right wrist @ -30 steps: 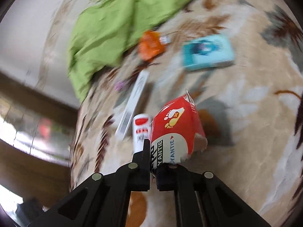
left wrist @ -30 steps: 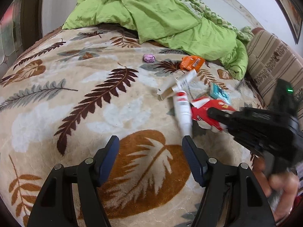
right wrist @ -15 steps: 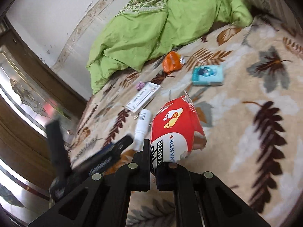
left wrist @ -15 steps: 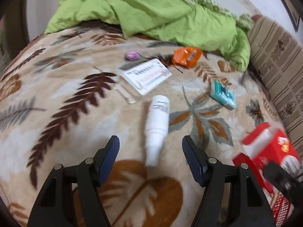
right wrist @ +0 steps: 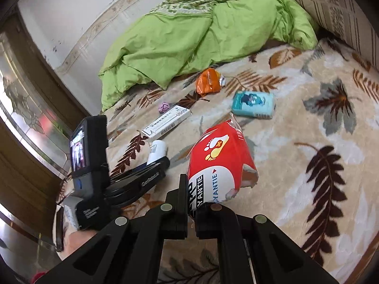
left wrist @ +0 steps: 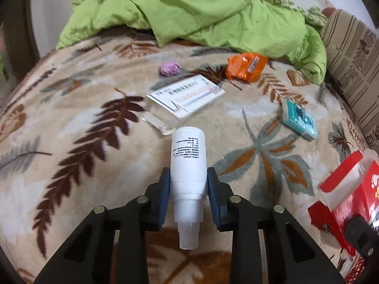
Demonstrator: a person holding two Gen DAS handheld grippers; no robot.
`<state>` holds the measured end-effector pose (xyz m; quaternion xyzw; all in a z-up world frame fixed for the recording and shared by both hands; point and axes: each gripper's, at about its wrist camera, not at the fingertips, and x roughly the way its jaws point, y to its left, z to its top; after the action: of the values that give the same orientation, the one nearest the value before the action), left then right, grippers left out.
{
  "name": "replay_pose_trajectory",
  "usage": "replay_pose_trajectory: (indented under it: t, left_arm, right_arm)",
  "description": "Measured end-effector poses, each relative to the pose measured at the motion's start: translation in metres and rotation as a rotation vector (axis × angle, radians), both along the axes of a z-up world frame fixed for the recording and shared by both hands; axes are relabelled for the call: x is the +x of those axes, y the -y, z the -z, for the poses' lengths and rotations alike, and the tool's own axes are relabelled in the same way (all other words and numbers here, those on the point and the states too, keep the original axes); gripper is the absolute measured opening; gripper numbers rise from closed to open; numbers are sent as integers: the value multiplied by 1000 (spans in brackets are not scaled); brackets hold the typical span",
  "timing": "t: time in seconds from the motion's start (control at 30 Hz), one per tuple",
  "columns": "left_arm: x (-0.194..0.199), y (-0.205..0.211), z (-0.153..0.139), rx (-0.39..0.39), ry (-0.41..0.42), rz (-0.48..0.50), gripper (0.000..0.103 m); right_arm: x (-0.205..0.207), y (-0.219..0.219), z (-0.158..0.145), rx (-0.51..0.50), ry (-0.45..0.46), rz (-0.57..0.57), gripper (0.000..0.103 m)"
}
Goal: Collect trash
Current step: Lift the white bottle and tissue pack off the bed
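Observation:
My left gripper [left wrist: 188, 184] is shut on a white plastic bottle [left wrist: 188, 158], nozzle end toward the camera, on the leaf-patterned blanket [left wrist: 71, 142]. The bottle [right wrist: 156, 151] and left gripper [right wrist: 151, 165] also show in the right wrist view. My right gripper [right wrist: 190, 198] is shut on a red and white carton [right wrist: 218, 158] held above the blanket; the carton [left wrist: 343, 189] shows at the right edge of the left wrist view. Loose on the blanket lie a white flat box [left wrist: 187, 97], an orange wrapper [left wrist: 245, 67], a teal packet [left wrist: 299, 118] and a purple crumpled ball [left wrist: 169, 68].
A green duvet [left wrist: 201, 11] is piled at the far side of the bed. A striped cushion [left wrist: 353, 54] stands at the right. A wooden door with glass [right wrist: 28, 108] is at the left in the right wrist view.
My left gripper moved forward to the white bottle and closed on it. My right gripper lifted the red carton off the blanket and holds it to the right.

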<state>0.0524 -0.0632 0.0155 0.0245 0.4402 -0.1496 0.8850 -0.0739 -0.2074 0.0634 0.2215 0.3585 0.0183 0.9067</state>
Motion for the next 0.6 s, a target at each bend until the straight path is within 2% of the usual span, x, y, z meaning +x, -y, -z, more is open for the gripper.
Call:
replay_pose_trajectory:
  t: [0.07, 0.17, 0.33, 0.6]
  left_arm:
    - [-9, -7, -8, -25, 18, -6, 29]
    - [-28, -14, -21, 0, 80, -14, 29]
    - [-65, -30, -42, -21, 129, -5, 29]
    - [-130, -60, -55, -43, 145, 3, 29]
  right_arm:
    - [-3, -2, -3, -19, 13, -9, 4]
    - [-8, -7, -7, -66, 31, -20, 4]
    - [-20, -18, -15, -118, 68, -38, 4]
    - [-58, -31, -18, -131, 90, -79, 4]
